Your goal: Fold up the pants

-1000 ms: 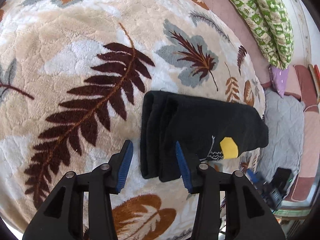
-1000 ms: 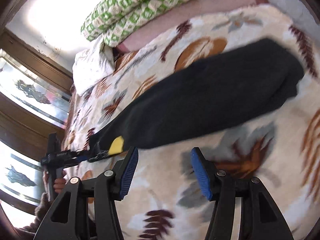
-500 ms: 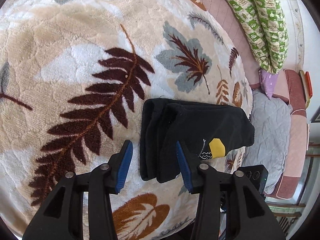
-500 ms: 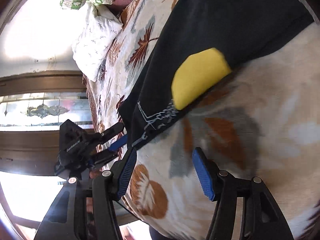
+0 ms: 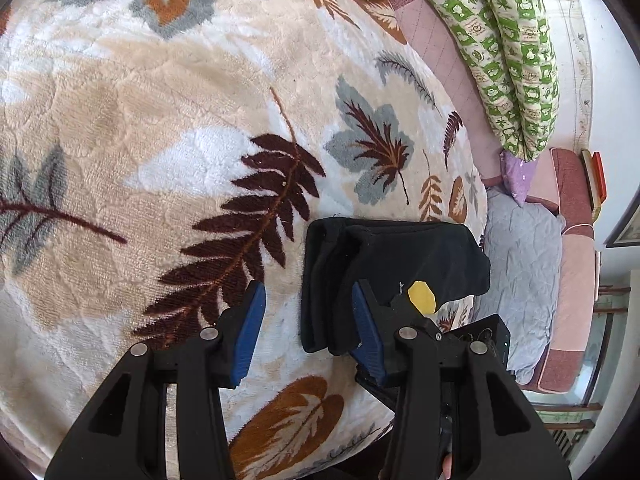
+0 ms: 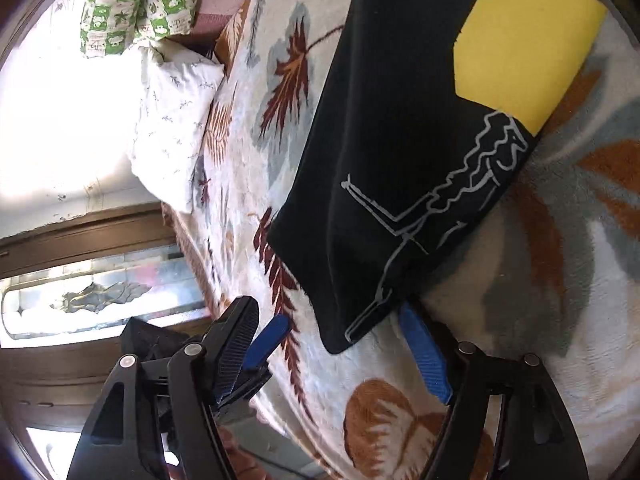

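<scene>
Lying already folded into a thick dark strip, the pants point(image 5: 384, 276) sit on the leaf-print blanket point(image 5: 168, 128) near the bed's edge, long axis running from the stacked folds by the left claw point(image 5: 308, 332) out toward the end with the yellow patch point(image 5: 421, 297). In the right wrist view that patch point(image 6: 524, 48) and some pale line art are close up, and a corner of the pants point(image 6: 400, 160) hangs just ahead of the right claw point(image 6: 348, 356).

Left claw is partly open, nothing held; the folded end lies between and just beyond its pads, a bit toward the inner one. Right claw's jaws have just been opening and stand wide, with the corner of the cloth between the pads but apparently not pinched.

So each claw has its own end, left at the folds, right at the patch end. Likely next is another fold along that axis. Plenty of open blanket lies beyond the pants; the near side drops off the bed fast, and the other claw's body is crowding there.
</scene>
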{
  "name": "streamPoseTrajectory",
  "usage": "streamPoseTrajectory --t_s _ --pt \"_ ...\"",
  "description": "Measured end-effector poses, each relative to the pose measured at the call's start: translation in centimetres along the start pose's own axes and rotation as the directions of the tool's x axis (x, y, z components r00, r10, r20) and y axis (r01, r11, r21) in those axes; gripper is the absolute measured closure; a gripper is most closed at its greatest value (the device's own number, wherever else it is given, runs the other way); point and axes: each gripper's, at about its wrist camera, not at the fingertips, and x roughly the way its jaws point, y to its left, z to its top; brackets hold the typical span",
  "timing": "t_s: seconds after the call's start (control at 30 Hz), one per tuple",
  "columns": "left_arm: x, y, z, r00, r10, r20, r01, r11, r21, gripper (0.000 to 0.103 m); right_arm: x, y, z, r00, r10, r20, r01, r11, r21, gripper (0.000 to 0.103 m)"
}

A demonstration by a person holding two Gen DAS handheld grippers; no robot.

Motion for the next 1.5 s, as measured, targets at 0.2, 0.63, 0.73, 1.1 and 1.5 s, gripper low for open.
streamPoseTrajectory --t_s 0.2,0.63,0.73,1.1,1.5 --pt "0.9 -0.4 0.2 1.000 -0.007 0.009 0.007 1.000 0.005 0.060 0.3 -2.2 0.5 0.997 0.080 -0.014 -0.079 0.996 0.042 0.093" --pt "3.9 1.0 -1.1 0.974 -0.204 0.096 0.214 0.970 -0.118 0.059 -1.0 -3.3 0.7 0.964 0.260 -0.055 -0.256 0.964 0.070 0.093" --pt "4.5 0.8 -1.3 0.966 -0.241 0.097 0.252 0.960 -0.125 0.058 -0.1 -3.7 0.8 0.962 0.265 -0.069 -0.257 0.961 0.106 0.093" --pt "3.8 1.8 -3.0 0.930 -0.358 0.088 0.367 0.920 -0.137 0.058 -0.9 -2.9 1.5 0.924 0.373 -0.088 -0.364 0.926 0.103 0.092" --pt "5.6 0.7 -1.8 0.918 -0.377 0.125 0.396 0.893 -0.215 0.083 -0.5 -3.9 1.4 0.926 0.363 -0.108 -0.352 0.930 0.107 0.089"
